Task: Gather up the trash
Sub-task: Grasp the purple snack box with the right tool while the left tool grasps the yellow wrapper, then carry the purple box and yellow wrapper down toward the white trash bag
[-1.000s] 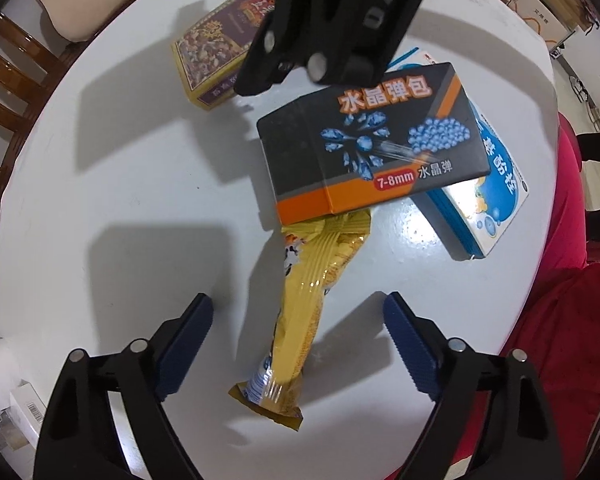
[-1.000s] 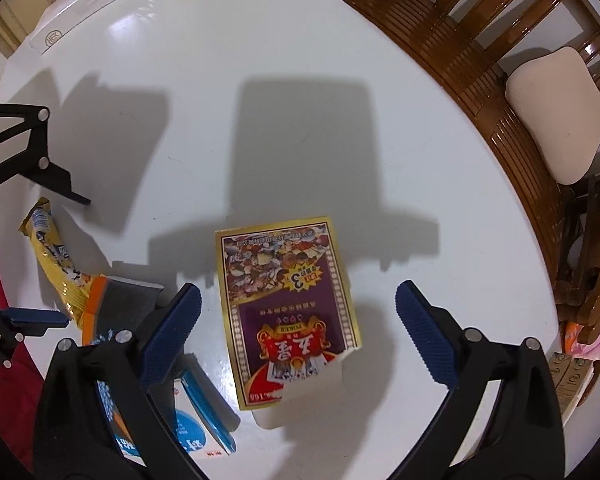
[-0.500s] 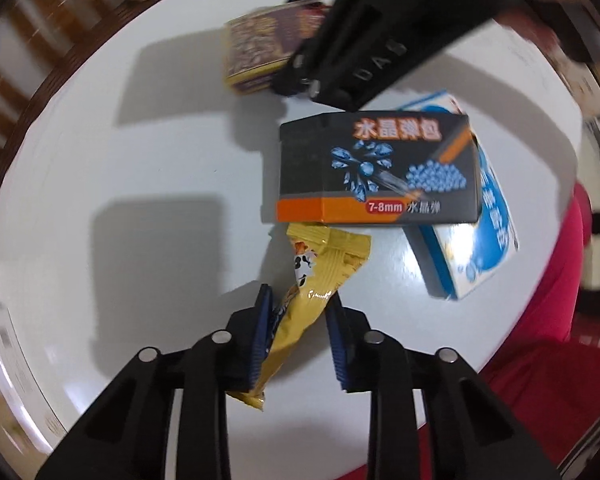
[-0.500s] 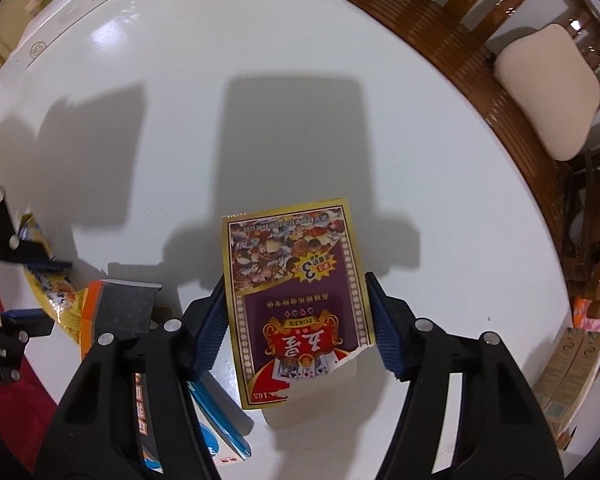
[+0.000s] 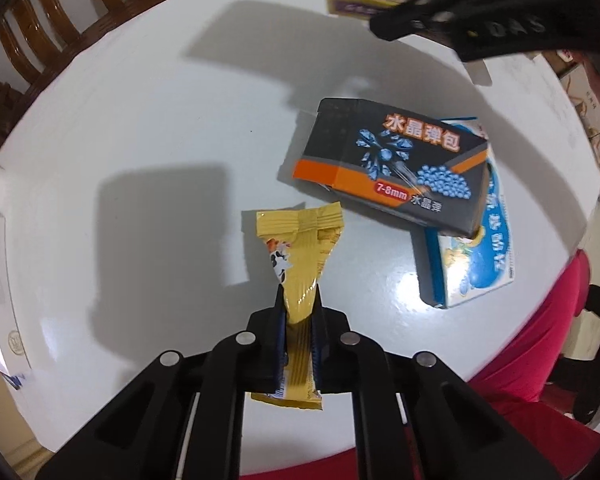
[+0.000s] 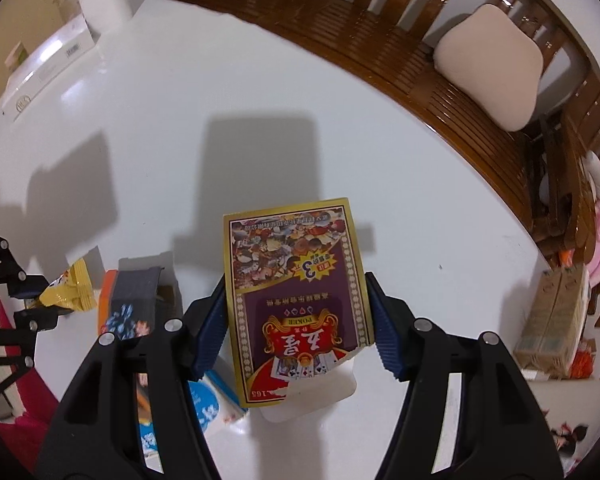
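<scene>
On the round white table (image 5: 140, 140), at about 6 o'clock in the left wrist view, the left gripper (image 5: 298, 300) has just closed its jaws tight on the yellow snack wrapper (image 5: 296, 252), pinching it near the middle; the crimped top end fans out toward 12 o'clock and the bottom end sticks out below the fingers. At 2 o'clock from the wrapper lies a black-and-orange gel-ball box (image 5: 392, 168), resting partly on a blue-and-white carton (image 5: 476, 256).

In the right wrist view, the right gripper (image 6: 296, 312) has its jaws about half open and pressed on both long sides of the purple-and-gold poker card box (image 6: 296, 296), whose torn end points toward 6 o'clock. At 9 o'clock there, the wrapper and the left gripper's fingers show beside the gel-ball box. A wooden bench (image 6: 380, 40) with a beige cushion (image 6: 496, 64) curves round the table's far edge.
</scene>
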`<state>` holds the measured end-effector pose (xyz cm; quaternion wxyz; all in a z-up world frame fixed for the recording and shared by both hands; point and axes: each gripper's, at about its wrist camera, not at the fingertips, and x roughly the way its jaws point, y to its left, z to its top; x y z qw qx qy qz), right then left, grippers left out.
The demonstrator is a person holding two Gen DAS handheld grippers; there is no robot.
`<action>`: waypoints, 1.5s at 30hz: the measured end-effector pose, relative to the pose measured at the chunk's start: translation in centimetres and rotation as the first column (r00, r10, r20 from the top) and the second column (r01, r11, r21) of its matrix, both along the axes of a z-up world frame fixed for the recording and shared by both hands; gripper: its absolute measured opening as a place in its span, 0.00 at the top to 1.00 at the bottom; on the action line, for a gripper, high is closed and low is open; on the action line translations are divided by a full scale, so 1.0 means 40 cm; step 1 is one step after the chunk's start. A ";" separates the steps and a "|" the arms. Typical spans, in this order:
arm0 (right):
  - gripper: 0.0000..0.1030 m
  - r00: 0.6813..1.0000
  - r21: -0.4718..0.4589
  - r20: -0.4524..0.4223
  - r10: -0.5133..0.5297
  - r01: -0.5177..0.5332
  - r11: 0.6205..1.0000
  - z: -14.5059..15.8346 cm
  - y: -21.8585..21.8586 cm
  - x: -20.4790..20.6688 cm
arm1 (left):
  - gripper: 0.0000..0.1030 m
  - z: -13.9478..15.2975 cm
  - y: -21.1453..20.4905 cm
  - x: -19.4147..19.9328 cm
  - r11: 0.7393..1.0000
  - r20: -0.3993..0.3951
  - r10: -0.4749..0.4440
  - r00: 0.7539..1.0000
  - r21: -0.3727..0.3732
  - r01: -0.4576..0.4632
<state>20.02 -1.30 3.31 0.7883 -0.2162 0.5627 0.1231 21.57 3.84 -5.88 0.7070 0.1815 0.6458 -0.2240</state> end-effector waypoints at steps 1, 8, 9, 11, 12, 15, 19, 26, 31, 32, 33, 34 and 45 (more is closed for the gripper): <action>0.40 1.000 0.006 0.010 -0.011 0.011 1.000 0.011 -0.006 -0.011 | 0.90 0.004 0.000 0.003 1.000 0.009 0.008 1.000 0.003 -0.008; 0.40 0.999 0.027 0.043 -0.028 0.027 0.999 0.064 -0.018 -0.054 | 0.90 0.068 0.008 -0.075 0.999 0.071 0.032 0.997 -0.001 -0.032; 0.40 0.998 0.030 0.051 -0.025 0.024 0.999 0.075 -0.014 -0.072 | 0.90 0.077 0.009 -0.082 0.999 0.075 0.033 0.997 -0.006 -0.033; 0.40 0.998 0.041 0.069 -0.014 0.012 0.999 0.096 -0.011 -0.096 | 0.90 0.099 0.013 -0.102 0.999 0.089 0.029 0.996 -0.015 -0.028; 0.40 0.997 0.049 0.077 -0.010 0.007 0.999 0.108 -0.007 -0.118 | 0.90 0.110 0.012 -0.117 1.000 0.103 0.029 0.994 -0.017 -0.027; 0.40 0.996 0.059 0.094 0.003 -0.009 0.998 0.129 -0.002 -0.166 | 0.90 0.135 0.012 -0.165 0.999 0.125 0.028 0.992 -0.028 -0.025; 0.40 0.993 0.073 0.114 0.019 -0.027 0.997 0.147 0.015 -0.242 | 0.90 0.155 -0.001 -0.226 0.999 0.158 0.024 0.987 -0.048 -0.016; 0.40 0.989 0.079 0.132 0.064 -0.075 0.994 0.156 0.057 -0.393 | 0.90 0.154 -0.029 -0.329 0.998 0.172 -0.008 0.985 -0.065 0.020; 0.40 0.988 0.069 0.124 0.091 -0.100 0.993 0.132 0.077 -0.483 | 0.90 0.131 -0.020 -0.368 0.997 0.172 0.003 0.985 -0.082 0.011; 0.40 0.988 0.070 0.120 0.096 -0.105 0.992 0.125 0.080 -0.498 | 0.90 0.126 -0.020 -0.374 0.996 0.169 0.007 0.986 -0.084 0.007; 0.40 0.988 0.071 0.119 0.097 -0.106 0.992 0.118 0.085 -0.511 | 0.90 0.116 -0.015 -0.385 0.996 0.164 0.015 0.986 -0.090 0.000; 0.40 0.988 0.069 0.115 0.101 -0.109 0.992 0.106 0.091 -0.532 | 0.90 0.107 -0.012 -0.387 0.996 0.163 0.020 0.986 -0.090 -0.005; 0.40 0.988 0.096 0.112 0.109 -0.120 0.988 0.011 0.121 -0.676 | 0.90 0.000 -0.012 -0.479 0.995 0.141 0.020 0.990 -0.103 -0.005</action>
